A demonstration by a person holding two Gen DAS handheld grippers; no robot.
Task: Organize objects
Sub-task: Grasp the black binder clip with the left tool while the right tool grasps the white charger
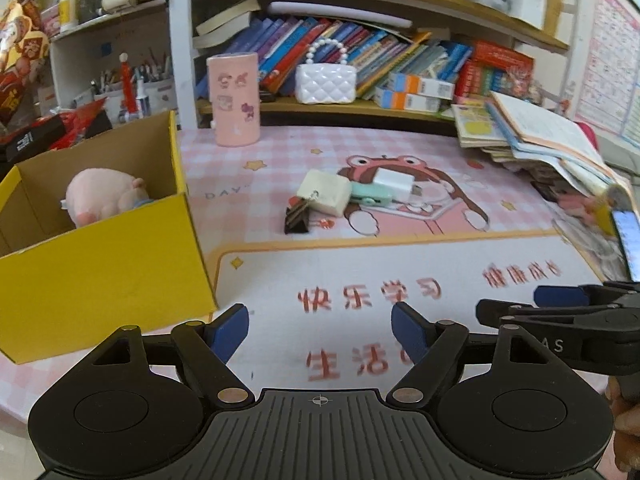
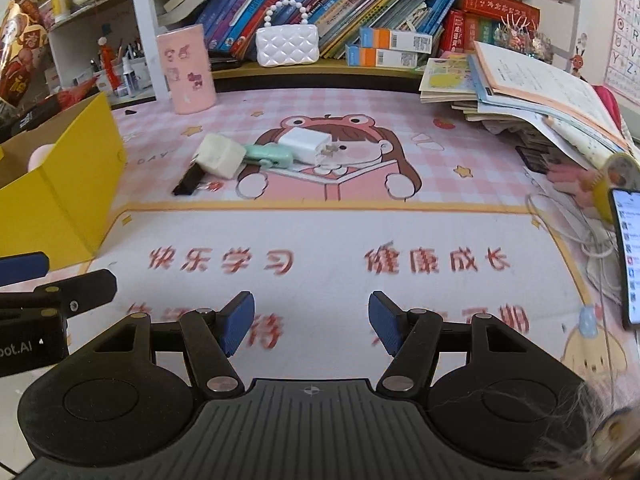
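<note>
A yellow cardboard box [image 1: 100, 276] stands at the left of the desk with a pink plush toy [image 1: 102, 196] inside; the box also shows in the right wrist view [image 2: 80, 184]. In the middle of the pink desk mat lie a cream cube [image 1: 324, 192] [image 2: 220, 156], a dark cake-shaped charm [image 1: 297, 218] [image 2: 188, 180], a mint green gadget [image 1: 372, 196] [image 2: 270, 154] and a white charger plug [image 1: 394, 182] [image 2: 306, 145]. My left gripper [image 1: 320, 332] is open and empty, near the front by the box. My right gripper [image 2: 312, 320] is open and empty, well short of the items.
A pink cylinder holder [image 1: 234, 98] and a white quilted handbag [image 1: 326, 80] stand at the back by the bookshelf. A stack of open books [image 2: 532, 96] fills the right side. A lit phone [image 2: 628, 256] and a white cable [image 2: 576, 224] lie at the right edge.
</note>
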